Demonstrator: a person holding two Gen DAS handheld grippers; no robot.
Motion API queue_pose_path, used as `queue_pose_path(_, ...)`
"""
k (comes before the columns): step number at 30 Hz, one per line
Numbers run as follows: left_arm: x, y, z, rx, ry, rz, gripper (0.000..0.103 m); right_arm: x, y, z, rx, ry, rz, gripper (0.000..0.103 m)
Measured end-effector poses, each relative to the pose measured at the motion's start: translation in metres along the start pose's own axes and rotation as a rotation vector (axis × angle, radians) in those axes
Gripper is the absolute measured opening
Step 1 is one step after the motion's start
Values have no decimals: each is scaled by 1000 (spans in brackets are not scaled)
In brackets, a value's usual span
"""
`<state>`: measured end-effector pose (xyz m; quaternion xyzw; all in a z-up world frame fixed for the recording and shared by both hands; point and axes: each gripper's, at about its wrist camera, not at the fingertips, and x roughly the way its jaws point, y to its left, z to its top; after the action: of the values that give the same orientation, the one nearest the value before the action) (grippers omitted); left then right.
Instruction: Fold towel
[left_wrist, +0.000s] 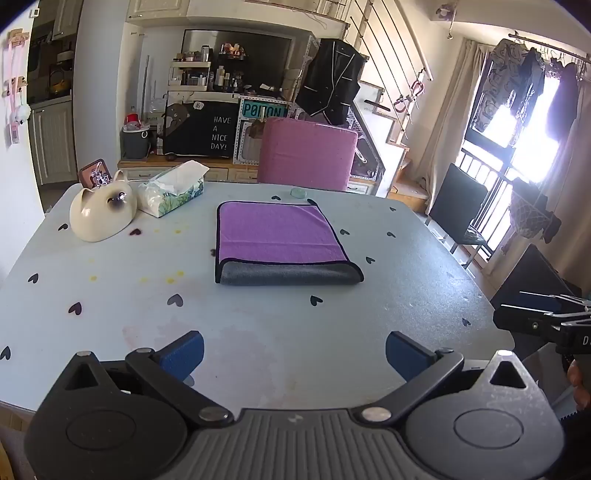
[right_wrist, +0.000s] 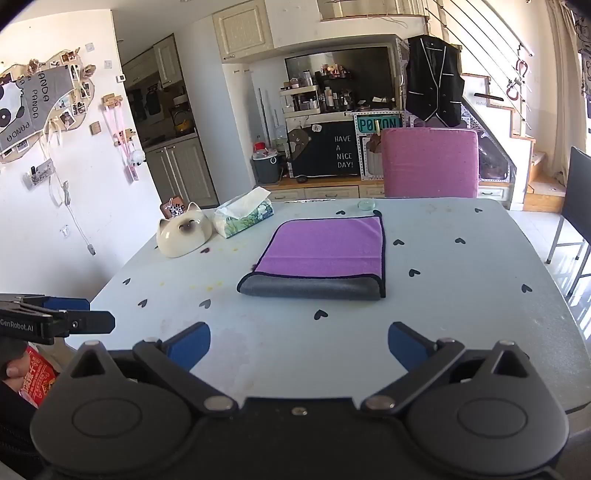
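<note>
Towel (left_wrist: 277, 236) lies flat on the table (left_wrist: 110, 314), mid-surface, at 12 o'clock from both grippers and well apart from them; its purple face is up, with a grey band showing along the near edge where one layer overlaps another, so at least one fold appears to be in place. Left gripper (left_wrist: 293, 354) and right gripper (right_wrist: 299, 345) hover over the near table edge, each with blue pads (left_wrist: 184, 350) spread wide and nothing between them. In the left view the right gripper enters at 3 o'clock; in the right view the left one enters at 9 o'clock. A cat bowl (left_wrist: 101, 214) and a tissue box (left_wrist: 171, 190) stand at 10 o'clock of the towel, clear of it; a pink chair (left_wrist: 306, 151) stands beyond at 12 o'clock. Judged step: between folds, or the task nearly done. A further fold would call for both grippers to advance, pinch two corners of one edge, and carry that edge across to the opposite one, keeping the layers aligned.
</note>
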<state>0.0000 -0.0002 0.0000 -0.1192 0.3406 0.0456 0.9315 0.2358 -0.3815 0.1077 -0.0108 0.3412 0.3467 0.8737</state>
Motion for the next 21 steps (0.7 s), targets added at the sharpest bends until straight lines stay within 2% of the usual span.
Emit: queue_pose_path(21, 0, 0, 0, -5, 3, -3, 103, 0, -2, 1, -2, 3, -1, 102)
